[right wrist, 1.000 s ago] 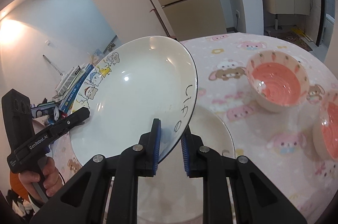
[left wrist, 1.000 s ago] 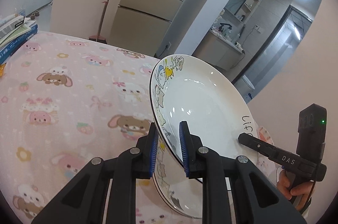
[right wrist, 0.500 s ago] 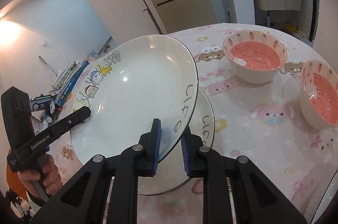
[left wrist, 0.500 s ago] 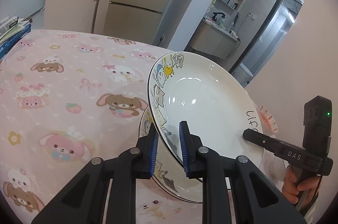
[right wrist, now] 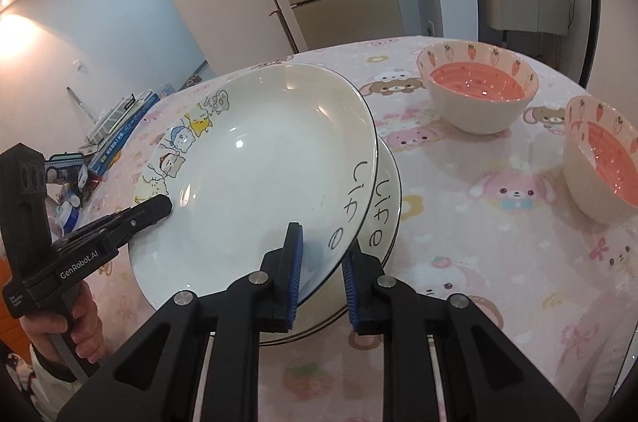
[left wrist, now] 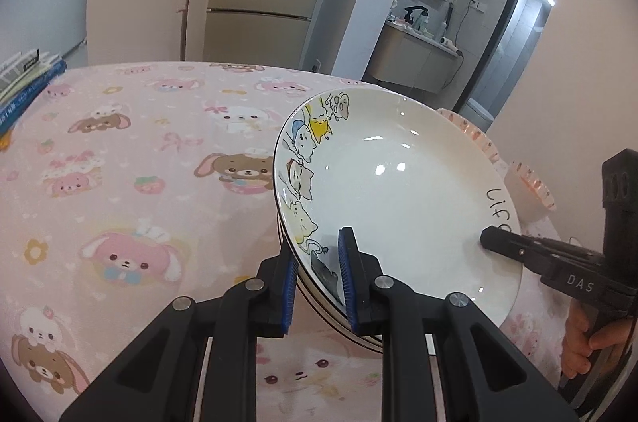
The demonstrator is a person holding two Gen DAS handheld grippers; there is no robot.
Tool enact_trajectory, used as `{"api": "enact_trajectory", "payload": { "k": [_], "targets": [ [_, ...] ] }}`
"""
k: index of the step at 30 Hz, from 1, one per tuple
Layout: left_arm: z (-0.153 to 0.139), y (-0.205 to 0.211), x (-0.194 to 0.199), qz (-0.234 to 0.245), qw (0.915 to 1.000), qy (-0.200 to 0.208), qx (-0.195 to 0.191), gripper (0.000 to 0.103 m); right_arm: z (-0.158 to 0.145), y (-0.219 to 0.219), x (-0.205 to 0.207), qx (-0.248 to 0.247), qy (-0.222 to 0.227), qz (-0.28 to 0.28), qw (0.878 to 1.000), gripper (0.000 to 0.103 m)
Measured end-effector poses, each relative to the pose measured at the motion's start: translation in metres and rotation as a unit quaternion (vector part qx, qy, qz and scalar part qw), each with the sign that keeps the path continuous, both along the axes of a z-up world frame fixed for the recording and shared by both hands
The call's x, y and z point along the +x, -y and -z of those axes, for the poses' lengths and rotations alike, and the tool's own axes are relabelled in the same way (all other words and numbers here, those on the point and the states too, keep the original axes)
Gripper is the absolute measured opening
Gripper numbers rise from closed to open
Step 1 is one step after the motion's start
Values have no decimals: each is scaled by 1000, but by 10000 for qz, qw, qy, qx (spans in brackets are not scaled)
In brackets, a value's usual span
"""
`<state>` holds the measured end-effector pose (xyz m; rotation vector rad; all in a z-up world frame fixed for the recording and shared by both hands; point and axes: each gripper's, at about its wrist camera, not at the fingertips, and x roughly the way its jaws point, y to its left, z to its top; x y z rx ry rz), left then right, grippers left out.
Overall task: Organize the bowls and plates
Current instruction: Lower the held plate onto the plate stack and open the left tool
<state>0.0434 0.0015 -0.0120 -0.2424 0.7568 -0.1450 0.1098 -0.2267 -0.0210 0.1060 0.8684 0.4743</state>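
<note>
The top plate (right wrist: 259, 159) hides most of the lower plate (right wrist: 384, 199). The right bowl (right wrist: 602, 163) is cut off by the frame edge.

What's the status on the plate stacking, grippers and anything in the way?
Left gripper and right gripper both clamp the white cartoon-cat plate. It sits tilted over the matching lower plate. Two pink strawberry bowls stand apart.

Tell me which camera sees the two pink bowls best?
The right wrist view. It shows both pink bowls, the far one and the near one, openly on the table with their strawberry rims. The left wrist view shows only slivers of their rims behind the held plate.
</note>
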Motion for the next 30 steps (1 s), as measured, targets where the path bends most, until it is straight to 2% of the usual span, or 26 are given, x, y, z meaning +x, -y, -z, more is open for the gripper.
{"api": "enact_trajectory", "payload": {
  "k": [8,16,23,30],
  "targets": [
    [-5,16,-14,43,9994,82,336,22,2,11,-13,103,34,101,9999,19],
    [-3,27,-9,134,9994,-41,327,23,6,21,-15,80,-40,268,9996,19],
    [-3,40,-1,257,9988,19,422,23,6,31,-14,74,20,390,9992,19],
    [3,38,5,247,9991,-53,331,24,6,30,-7,59,45,447,9990,19]
  ]
}}
